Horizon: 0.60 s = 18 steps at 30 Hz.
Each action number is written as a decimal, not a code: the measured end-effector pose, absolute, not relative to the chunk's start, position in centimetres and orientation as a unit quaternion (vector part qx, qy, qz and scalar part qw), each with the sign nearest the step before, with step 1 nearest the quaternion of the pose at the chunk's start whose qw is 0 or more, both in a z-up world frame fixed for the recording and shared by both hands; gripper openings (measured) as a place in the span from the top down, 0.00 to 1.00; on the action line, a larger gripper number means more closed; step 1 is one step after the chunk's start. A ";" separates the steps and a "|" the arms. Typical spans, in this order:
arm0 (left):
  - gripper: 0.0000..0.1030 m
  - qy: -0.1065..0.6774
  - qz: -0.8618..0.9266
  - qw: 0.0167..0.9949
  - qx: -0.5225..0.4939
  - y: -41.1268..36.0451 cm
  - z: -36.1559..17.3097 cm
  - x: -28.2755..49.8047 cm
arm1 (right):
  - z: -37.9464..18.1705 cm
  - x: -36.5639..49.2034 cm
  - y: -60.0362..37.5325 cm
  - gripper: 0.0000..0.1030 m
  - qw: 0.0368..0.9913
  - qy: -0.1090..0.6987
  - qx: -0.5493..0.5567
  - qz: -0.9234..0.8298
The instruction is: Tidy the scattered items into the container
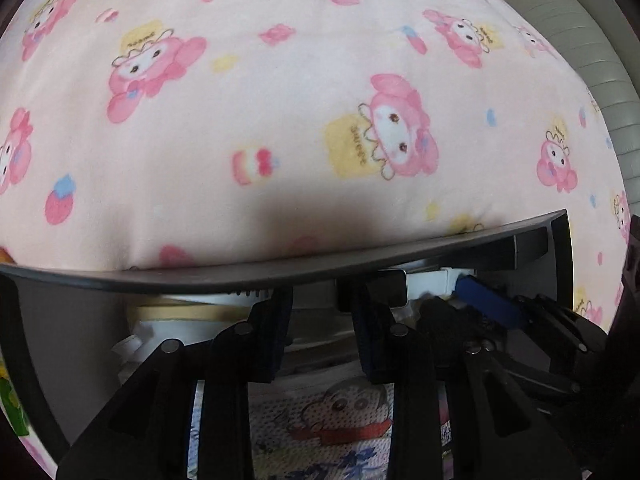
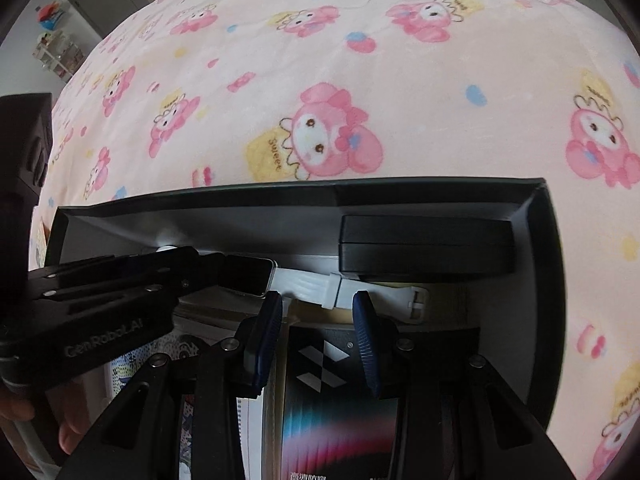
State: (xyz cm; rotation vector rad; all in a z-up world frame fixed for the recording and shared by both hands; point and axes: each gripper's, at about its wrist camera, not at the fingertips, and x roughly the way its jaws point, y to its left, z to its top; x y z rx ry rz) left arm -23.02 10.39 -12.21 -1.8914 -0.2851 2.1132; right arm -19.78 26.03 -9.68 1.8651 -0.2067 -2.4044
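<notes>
The black container point(image 2: 280, 194) sits on a pink cartoon blanket point(image 2: 360, 80), and both grippers reach down into it. A smartwatch point(image 2: 248, 276) with a white strap point(image 2: 312, 284) lies along its far wall. My left gripper point(image 1: 320, 300) is open, and the watch face point(image 1: 384, 286) shows just past its right fingertip, not between the pads. My right gripper point(image 2: 318, 312) is open over a black pack with a checker mark point(image 2: 320, 368); nothing is pressed between its blue pads point(image 2: 366, 336). The left gripper point(image 2: 208, 266) comes in from the left beside it.
A flat black case point(image 2: 424, 244) lies in the container's far right corner. A cartoon-print pouch point(image 1: 340, 412) and a beige roll point(image 1: 180, 312) lie under the left gripper. A green and yellow item point(image 1: 8, 400) shows outside the left wall. A hand point(image 2: 24, 408) grips the left tool.
</notes>
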 end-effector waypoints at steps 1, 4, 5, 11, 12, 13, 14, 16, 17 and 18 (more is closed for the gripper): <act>0.72 -0.095 0.733 0.141 -0.659 10.1 -12.0 -22.9 | -9.8 -19.8 25.9 0.68 0.050 -0.068 0.611 -0.787; 0.72 -0.107 0.734 0.147 -0.654 8.9 -11.2 -22.3 | -9.6 -19.9 25.6 0.68 0.061 -0.072 0.611 -0.786; 0.72 -0.120 0.735 0.151 -0.650 8.3 -10.9 -22.1 | -9.2 -19.8 25.7 0.68 0.061 -0.074 0.607 -0.789; 0.69 -0.183 0.743 0.151 -0.626 6.0 -10.1 -21.6 | -5.9 -18.8 25.5 0.69 0.043 -0.054 0.557 -0.828; 0.69 -0.187 0.741 0.156 -0.626 6.0 -10.1 -21.4 | -6.1 -18.8 25.5 0.69 0.043 -0.054 0.560 -0.826; 0.69 -0.185 0.742 0.162 -0.624 6.1 -9.8 -21.1 | -6.4 -18.8 25.5 0.69 0.043 -0.054 0.565 -0.822; 0.69 -0.175 0.749 0.167 -0.617 6.4 -9.3 -20.7 | -6.7 -18.9 25.5 0.69 0.041 -0.053 0.569 -0.820; 0.69 -0.149 0.766 0.170 -0.602 6.7 -8.2 -20.0 | -6.6 -18.5 25.2 0.68 0.024 -0.040 0.568 -0.821; 0.67 -0.135 0.776 0.170 -0.593 6.9 -7.4 -19.2 | -6.2 -18.1 25.1 0.68 0.023 -0.036 0.564 -0.825; 0.66 -0.128 0.781 0.169 -0.587 7.3 -7.0 -18.7 | -5.6 -17.6 24.9 0.68 0.025 -0.034 0.559 -0.828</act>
